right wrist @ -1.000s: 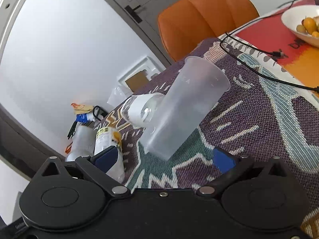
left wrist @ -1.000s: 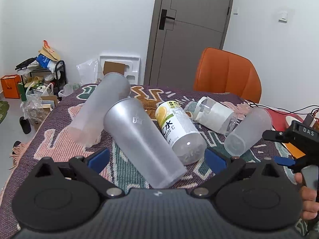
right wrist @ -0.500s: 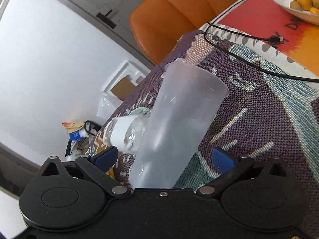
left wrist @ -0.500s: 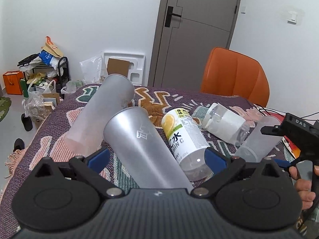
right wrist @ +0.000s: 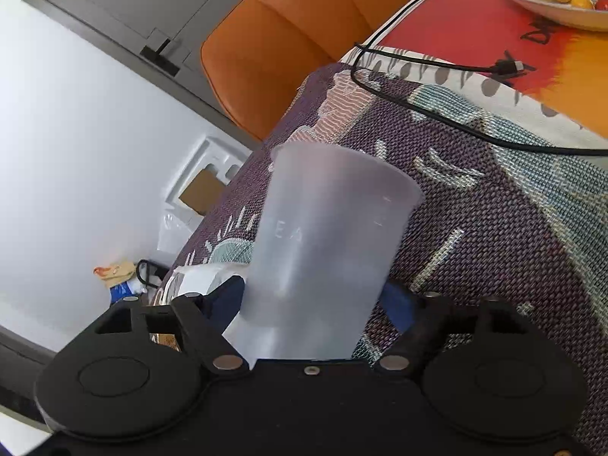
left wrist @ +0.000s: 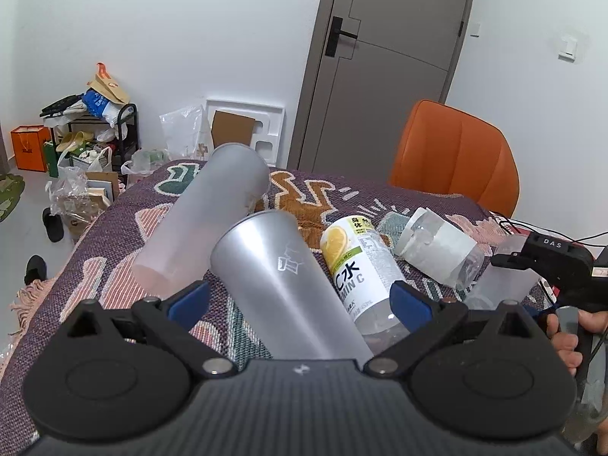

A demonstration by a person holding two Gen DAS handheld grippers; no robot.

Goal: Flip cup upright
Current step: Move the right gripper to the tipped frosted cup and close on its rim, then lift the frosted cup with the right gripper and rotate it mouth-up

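Left wrist view: the left gripper (left wrist: 298,300) has its jaws wide open. A gray cup (left wrist: 281,285) lies on its side between them, its wide mouth pointing away. Nothing pinches it yet. A lemon bottle (left wrist: 357,266) lies just beside the right jaw.

Right wrist view: the right gripper (right wrist: 313,296) has its jaws pressed on a frosted cup (right wrist: 323,250). The grip sits low near the bottom, so the cup can be tipped up.
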